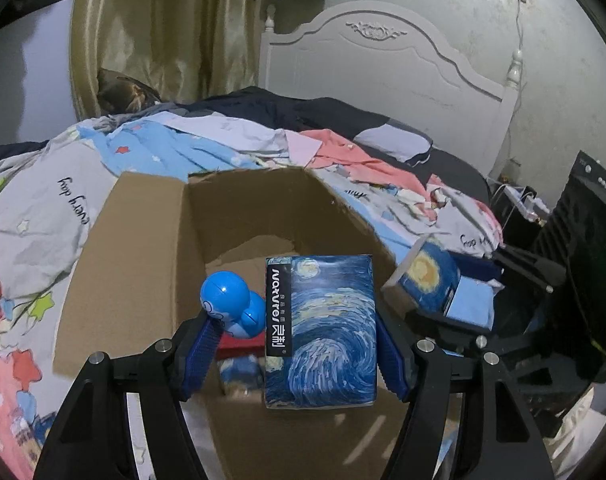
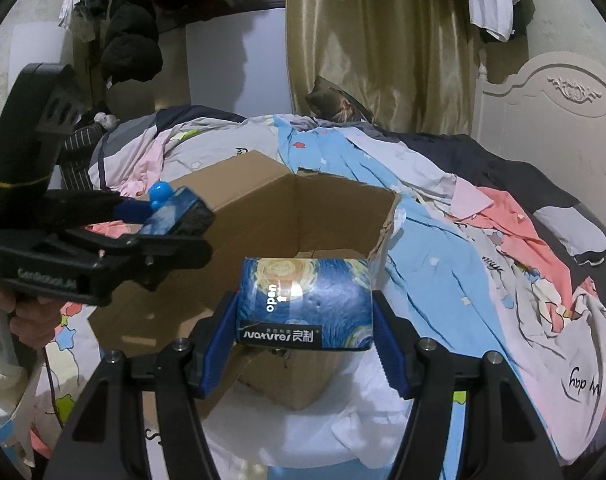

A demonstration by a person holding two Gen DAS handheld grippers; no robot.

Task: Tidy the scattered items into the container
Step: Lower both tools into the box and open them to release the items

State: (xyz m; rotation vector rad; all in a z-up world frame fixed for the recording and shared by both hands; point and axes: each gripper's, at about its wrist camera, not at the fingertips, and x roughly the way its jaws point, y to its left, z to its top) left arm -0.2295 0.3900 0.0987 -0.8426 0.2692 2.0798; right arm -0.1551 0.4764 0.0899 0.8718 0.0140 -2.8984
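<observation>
Blue pads of the left gripper (image 1: 291,344) are the nearest thing in the left wrist view, and between them sit two things together: a tissue pack (image 1: 321,332) with a starry-night print and a blue round toy (image 1: 233,304). The right pad lies against the pack and the left pad against the toy, so I judge the jaws closed on both. This load hangs above the open cardboard box (image 1: 143,264), which stands on the bed (image 1: 43,208) among rumpled sheets. The pack's long axis points away from the camera, toward the far wall of the box.

In the right wrist view the right gripper (image 2: 305,332) clamps a second tissue pack (image 2: 305,304) by its short ends, the long axis across the jaws. It hangs at the near right corner of the box, seemingly not yet over the opening. The left hand therefore seems nearer to a clean drop; the right must go a little forward and to the left. Inside the box a few items already lie on the bottom.
</observation>
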